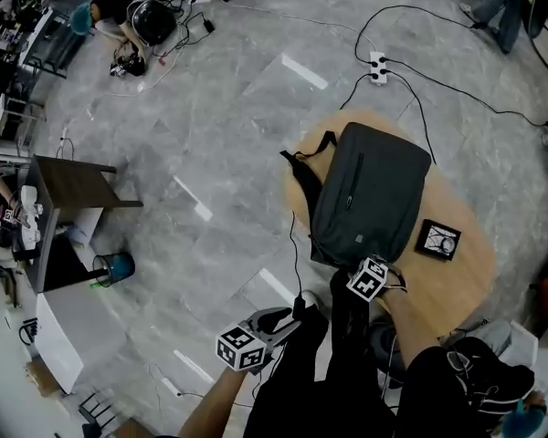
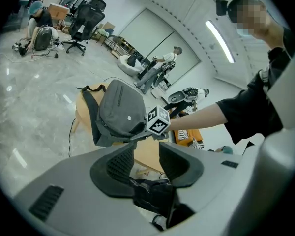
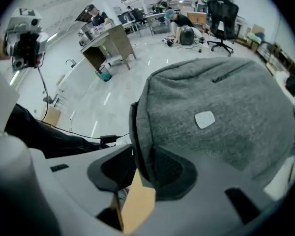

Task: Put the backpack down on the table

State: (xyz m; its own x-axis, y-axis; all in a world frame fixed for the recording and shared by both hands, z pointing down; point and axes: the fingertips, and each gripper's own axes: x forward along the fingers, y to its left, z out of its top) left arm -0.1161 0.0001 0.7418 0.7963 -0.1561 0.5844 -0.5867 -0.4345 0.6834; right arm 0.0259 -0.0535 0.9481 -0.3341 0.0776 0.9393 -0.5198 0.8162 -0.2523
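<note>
A dark grey backpack (image 1: 370,194) lies flat on the round wooden table (image 1: 461,281), its straps trailing off the left side. My right gripper (image 1: 363,263) is at the pack's near edge, pointing steeply down. In the right gripper view the backpack (image 3: 221,112) fills the right half, and its bottom edge sits between the jaws of the right gripper (image 3: 140,168). It leans on the right pad with a gap to the left pad, where table wood (image 3: 135,205) shows. My left gripper (image 1: 292,316) hangs off the table over the floor, open and empty (image 2: 146,156), facing the backpack (image 2: 119,109).
A black square object (image 1: 437,239) lies on the table to the right of the pack. Cables and a power strip (image 1: 377,67) run over the floor beyond. A desk (image 1: 73,185) and a blue bin (image 1: 117,266) stand at the left. A black bag (image 1: 493,372) sits by my feet.
</note>
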